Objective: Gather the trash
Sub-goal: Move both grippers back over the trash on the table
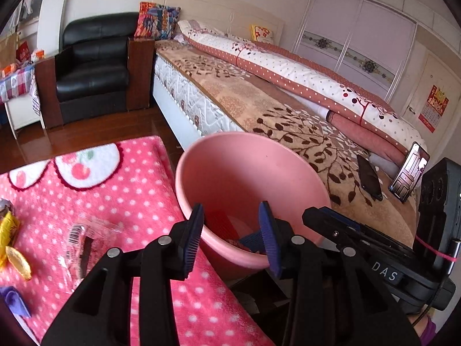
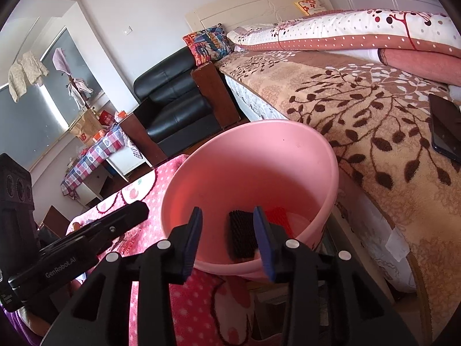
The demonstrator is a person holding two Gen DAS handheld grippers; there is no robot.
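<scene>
A pink plastic bucket stands beside the pink dotted blanket, with red wrappers in its bottom. My left gripper is open and empty over the bucket's near rim. My right gripper is open and empty over the same bucket; red trash lies inside. The right gripper's body shows at the right of the left wrist view. On the blanket lie a clear wrapper with a barcode, a yellow wrapper and a purple scrap.
A bed with a brown leaf blanket lies right of the bucket, with two phones on it. A black armchair stands at the back left. A small table with a checked cloth stands beyond the blanket.
</scene>
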